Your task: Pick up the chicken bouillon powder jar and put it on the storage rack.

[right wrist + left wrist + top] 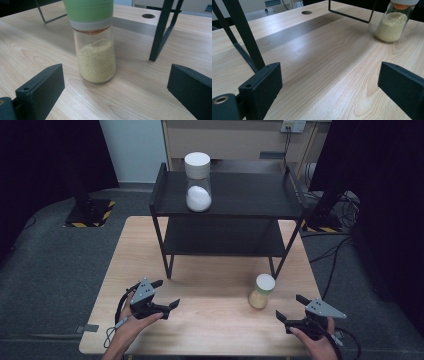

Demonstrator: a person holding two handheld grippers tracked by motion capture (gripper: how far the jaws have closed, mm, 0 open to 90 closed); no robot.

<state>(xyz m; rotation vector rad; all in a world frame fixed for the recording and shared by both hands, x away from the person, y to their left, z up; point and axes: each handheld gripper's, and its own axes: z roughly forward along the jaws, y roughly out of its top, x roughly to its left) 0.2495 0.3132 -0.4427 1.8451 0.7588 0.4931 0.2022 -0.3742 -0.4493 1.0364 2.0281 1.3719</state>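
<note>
Dim room, grey floor, pale wooden table point(210, 320) with a black two-tier rack point(227, 195) at its far side.

Small glass jar point(95, 58) upright on the wood, straight ahead of the right gripper point(301, 311) and near it, not yet between the jaws; off to the far right of the left gripper point(161, 295), well apart. Both sets of jaws spread wide, nothing held.

Probably light but rigid and breakable; smooth glass wall likely slippery, so best taken around the straight body below the collar, level, with moderate squeeze. Narrow base: a sideways nudge could tip it.

Clear cylinder, about half full of fine yellowish grains, grey collar, pale green cap. Taller white-lidded jar point(198, 182) with white contents on the rack's top shelf.
</note>
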